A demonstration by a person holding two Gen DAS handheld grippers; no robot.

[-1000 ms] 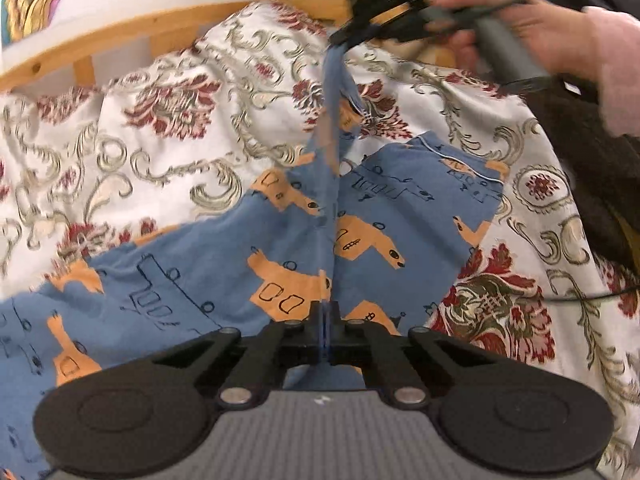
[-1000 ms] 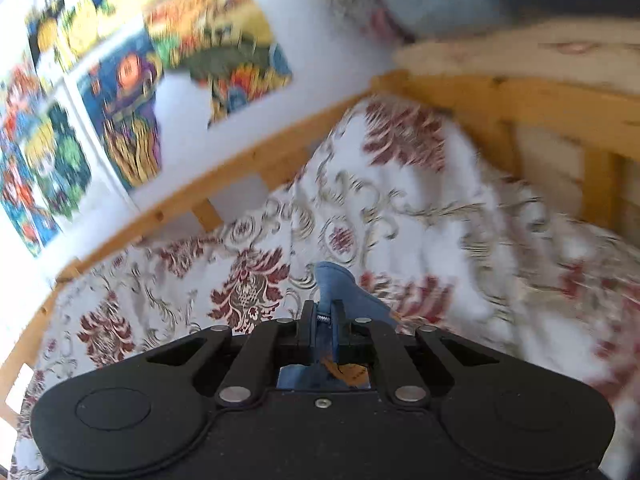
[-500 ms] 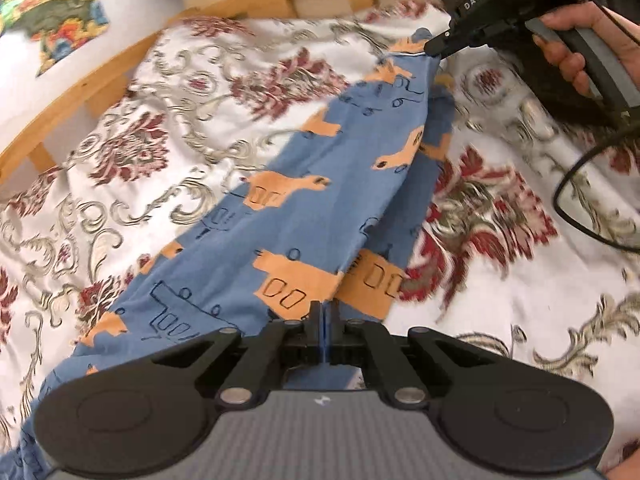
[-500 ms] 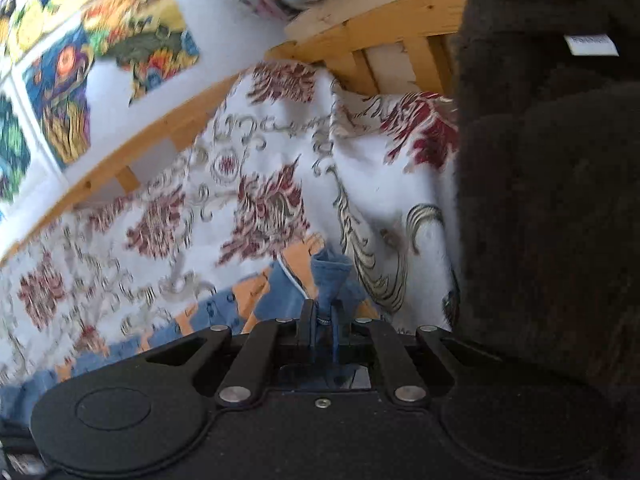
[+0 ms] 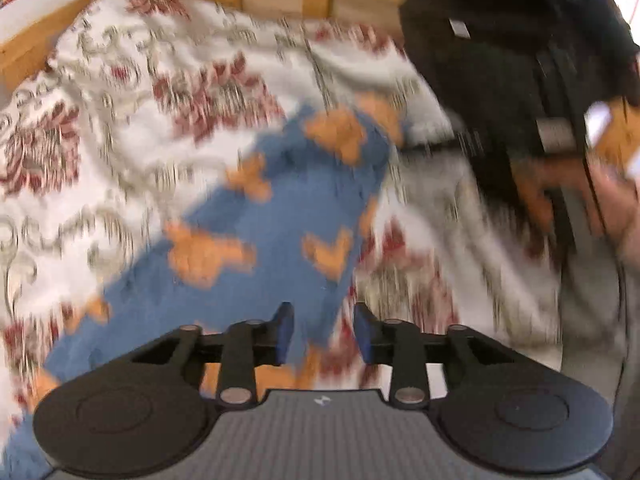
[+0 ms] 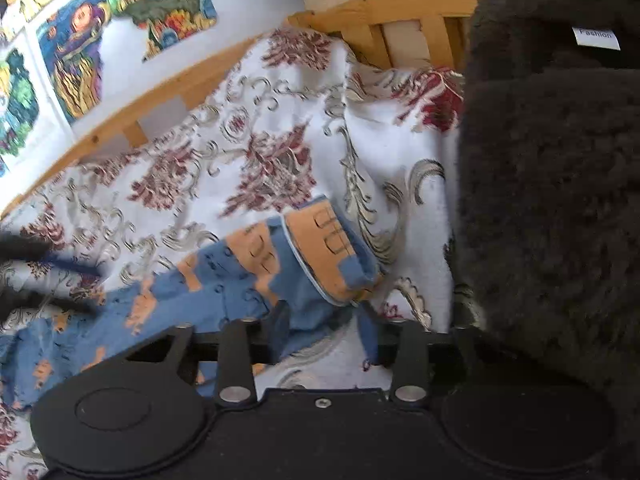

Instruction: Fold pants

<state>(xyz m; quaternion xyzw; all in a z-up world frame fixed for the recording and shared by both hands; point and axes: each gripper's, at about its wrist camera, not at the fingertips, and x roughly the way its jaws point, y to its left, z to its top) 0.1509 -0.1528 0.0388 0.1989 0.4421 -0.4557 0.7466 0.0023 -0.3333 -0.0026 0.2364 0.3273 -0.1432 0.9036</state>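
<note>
Blue pants with orange prints lie stretched across a floral bedspread. The left wrist view is motion-blurred. My left gripper is open just above the near part of the pants, with cloth lying between and below the fingers. My right gripper is open over the cuff end of the pants, which lies crumpled and turned over on the bedspread. The right gripper also shows blurred at the right of the left wrist view.
A black fleece garment hangs at the right, close to my right gripper. A wooden bed rail runs along the back. Colourful pictures hang on the wall. A dark blurred shape sits at the left edge.
Both grippers have opened and let go of the pants. The pants have dropped onto the bedspread. The left gripper is moving fast, and its view is blurred.
</note>
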